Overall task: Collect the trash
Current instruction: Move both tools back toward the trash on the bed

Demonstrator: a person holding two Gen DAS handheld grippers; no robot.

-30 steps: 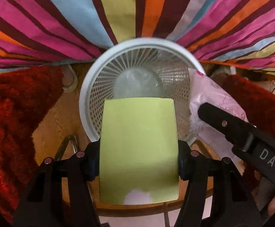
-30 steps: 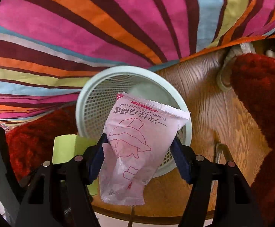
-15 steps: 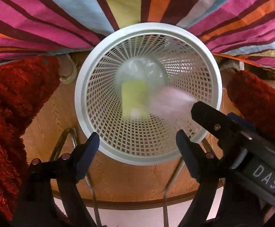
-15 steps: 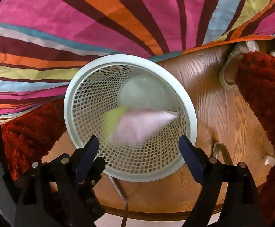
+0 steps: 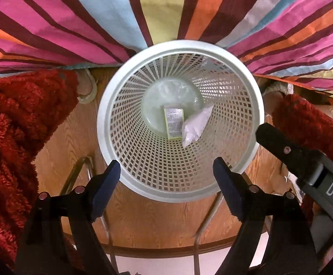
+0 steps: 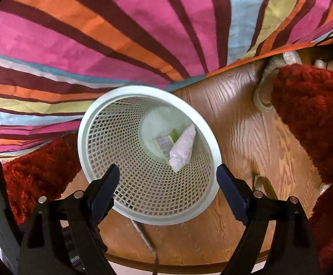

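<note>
A white mesh waste basket (image 5: 108, 137) stands on the wooden floor; it also shows in the right wrist view (image 6: 84, 146). Inside it lie a yellow-green packet (image 5: 173, 123) and a pink plastic wrapper (image 5: 196, 126), seen too in the right wrist view as the packet (image 6: 165, 145) and the wrapper (image 6: 182, 152). My left gripper (image 5: 166, 178) is open and empty above the basket's near rim. My right gripper (image 6: 167, 183) is open and empty above the basket; its body (image 5: 304, 167) shows at the right of the left wrist view.
A striped bedcover (image 5: 74, 23) hangs behind the basket. Red shaggy rugs (image 5: 12, 137) lie left and right (image 6: 315, 114). Metal frame legs (image 5: 79, 171) stand on the wooden floor (image 6: 246, 126) near the basket.
Both grippers opened and let go. The yellow-green packet and the pink wrapper fell into the basket and now lie at its bottom.
</note>
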